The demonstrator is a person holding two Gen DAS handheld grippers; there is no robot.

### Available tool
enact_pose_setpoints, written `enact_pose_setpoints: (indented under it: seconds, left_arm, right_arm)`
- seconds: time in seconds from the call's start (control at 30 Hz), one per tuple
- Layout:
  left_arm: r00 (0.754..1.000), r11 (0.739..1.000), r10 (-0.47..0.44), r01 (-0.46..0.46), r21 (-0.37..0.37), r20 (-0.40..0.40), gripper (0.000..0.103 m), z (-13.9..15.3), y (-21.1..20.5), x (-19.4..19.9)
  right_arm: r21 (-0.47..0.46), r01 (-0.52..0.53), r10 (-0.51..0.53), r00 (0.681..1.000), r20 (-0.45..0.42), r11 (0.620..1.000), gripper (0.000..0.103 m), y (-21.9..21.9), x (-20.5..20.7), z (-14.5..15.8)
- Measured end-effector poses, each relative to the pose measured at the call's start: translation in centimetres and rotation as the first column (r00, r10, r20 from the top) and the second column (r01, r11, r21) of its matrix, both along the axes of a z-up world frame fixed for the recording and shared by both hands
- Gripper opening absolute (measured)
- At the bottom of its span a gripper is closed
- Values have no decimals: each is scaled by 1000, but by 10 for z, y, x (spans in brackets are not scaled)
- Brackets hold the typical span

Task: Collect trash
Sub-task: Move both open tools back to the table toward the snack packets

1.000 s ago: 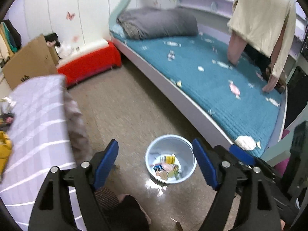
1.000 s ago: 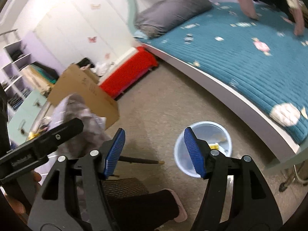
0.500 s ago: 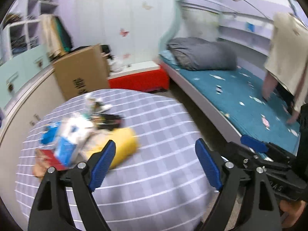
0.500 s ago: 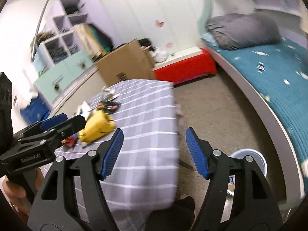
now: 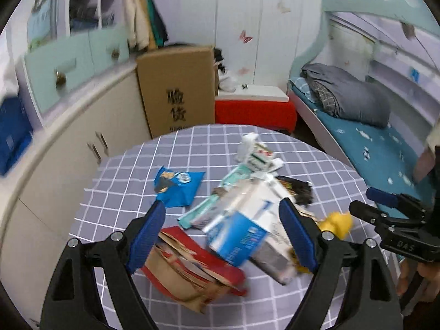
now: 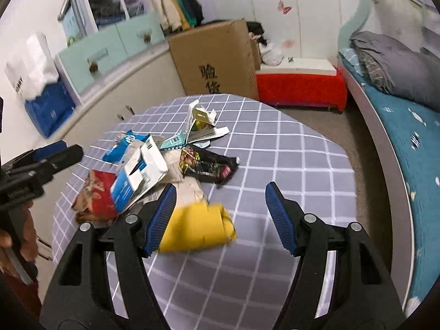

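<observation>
A pile of trash lies on a round table with a grey checked cloth (image 5: 132,170). It holds a blue-and-white carton (image 5: 242,233), a red-and-brown packet (image 5: 189,264), a blue wrapper (image 5: 178,184), a black wrapper (image 6: 211,167), a yellow packet (image 6: 198,225) and a torn white carton (image 6: 200,126). My left gripper (image 5: 222,236) is open and empty, hovering over the blue-and-white carton. My right gripper (image 6: 220,217) is open and empty, above the yellow packet. The right gripper also shows at the right of the left wrist view (image 5: 385,203).
A cardboard box (image 5: 178,88) and a red bench (image 5: 255,110) stand behind the table. White cabinets (image 5: 68,126) run along the left. A bed with a teal cover (image 6: 412,137) lies to the right, with floor (image 6: 343,126) between it and the table.
Both grippers swung up and left from the floor and the white bin to the table. The trash pile now sits between the open jaws of each.
</observation>
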State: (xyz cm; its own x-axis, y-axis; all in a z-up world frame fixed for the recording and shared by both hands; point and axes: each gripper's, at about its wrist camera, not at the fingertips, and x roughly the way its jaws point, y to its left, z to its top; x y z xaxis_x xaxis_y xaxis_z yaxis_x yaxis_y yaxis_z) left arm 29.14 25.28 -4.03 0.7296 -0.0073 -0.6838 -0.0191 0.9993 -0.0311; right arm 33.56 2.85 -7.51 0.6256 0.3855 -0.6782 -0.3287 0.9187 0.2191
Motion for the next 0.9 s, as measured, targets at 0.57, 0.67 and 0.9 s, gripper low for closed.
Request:
enact_pose_setpoints:
  seconds: [0.57,0.67,0.9]
  left_arm:
    - [984,995,97,-100,-16,-151,83,-70,90,59]
    - [984,996,86,-88,-5,-158,83,-76,86,68]
    - [977,999,23,-33,-43,-214,42,-90,79,84]
  right_arm:
    - [-194,-166,129,973,-192,967,70,48,76,-41]
    - [-168,-195,157,964,-215,966,70,55,82,-47]
    - [-118,-203,173,958,-228,972,71,53,92,-52]
